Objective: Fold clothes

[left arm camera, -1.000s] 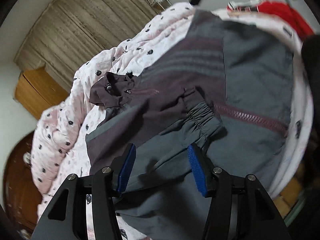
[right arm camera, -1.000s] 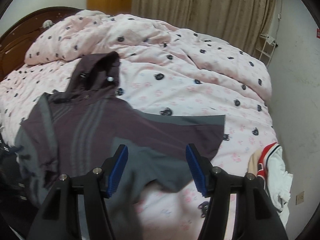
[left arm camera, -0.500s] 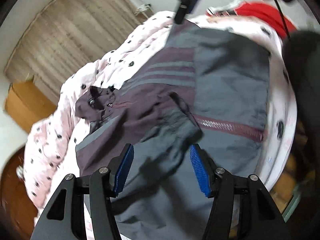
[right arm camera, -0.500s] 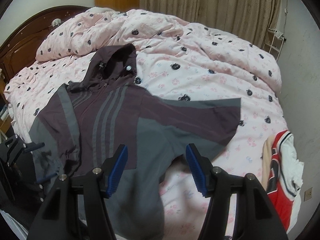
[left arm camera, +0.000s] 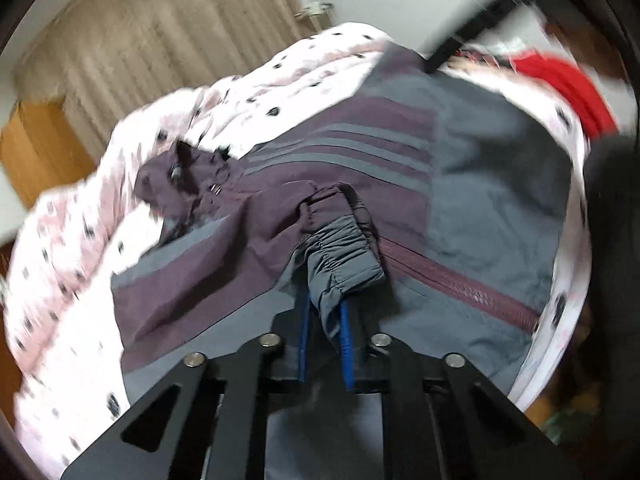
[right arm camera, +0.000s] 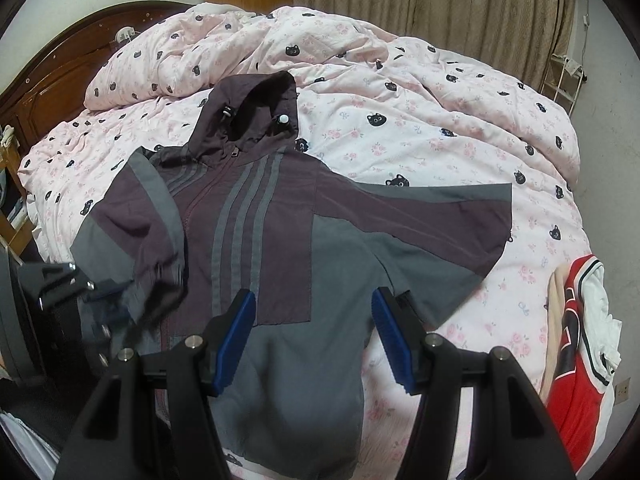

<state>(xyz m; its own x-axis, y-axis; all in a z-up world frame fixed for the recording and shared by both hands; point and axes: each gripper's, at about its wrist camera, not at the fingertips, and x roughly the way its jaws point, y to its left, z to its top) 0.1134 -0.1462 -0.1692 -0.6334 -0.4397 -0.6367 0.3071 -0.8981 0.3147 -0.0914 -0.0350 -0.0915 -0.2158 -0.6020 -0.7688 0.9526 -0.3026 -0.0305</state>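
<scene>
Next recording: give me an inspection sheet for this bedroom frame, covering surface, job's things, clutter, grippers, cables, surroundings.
Surface: bed with pink cat-print duvet, rumpled.
Job's things: grey-and-maroon hooded jacket spread front up, zipped; one sleeve out sideways.
Clutter: red-and-white jersey at the bed edge.
Grippers: left gripper shut on the elastic sleeve cuff; right gripper open above the jacket's lower part.
Cables: nothing seen.
Surroundings: wooden headboard, beige curtains, white wall.
</scene>
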